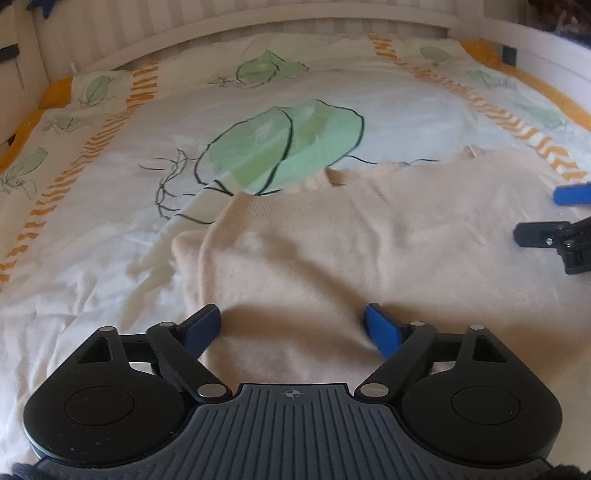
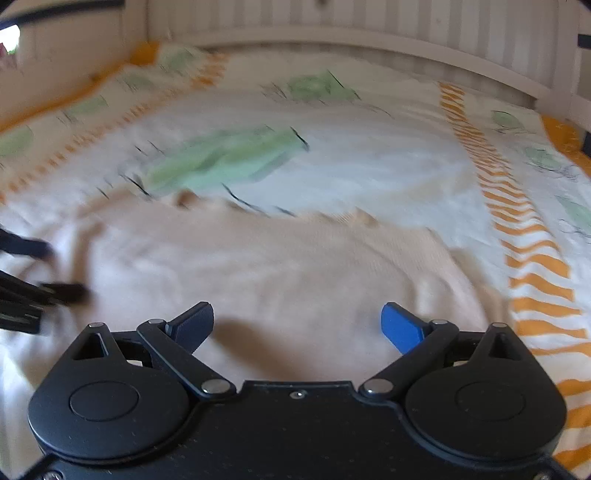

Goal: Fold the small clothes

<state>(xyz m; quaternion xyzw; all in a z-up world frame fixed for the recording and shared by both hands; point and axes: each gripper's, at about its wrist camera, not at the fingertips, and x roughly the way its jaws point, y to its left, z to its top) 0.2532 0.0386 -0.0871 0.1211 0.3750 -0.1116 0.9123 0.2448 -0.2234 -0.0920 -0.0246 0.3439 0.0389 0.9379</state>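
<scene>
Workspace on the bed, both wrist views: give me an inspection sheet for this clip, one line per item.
Surface: bed cover, white with green leaf prints and orange striped bands, wrinkled.
Job's things: cream sweater spread flat on the cover, ribbed edge toward the far side; a pale fabric strip pokes out from under its left corner.
Clutter: nothing seen.
Grippers: left gripper jaws wide open, holding nothing, over the sweater's near part; right gripper jaws wide open, holding nothing, over the sweater. The right wrist view is motion-blurred.
Cables: nothing seen.
Surroundings: white slatted bed frame behind the cover; a small dark square object on the right rail.
</scene>
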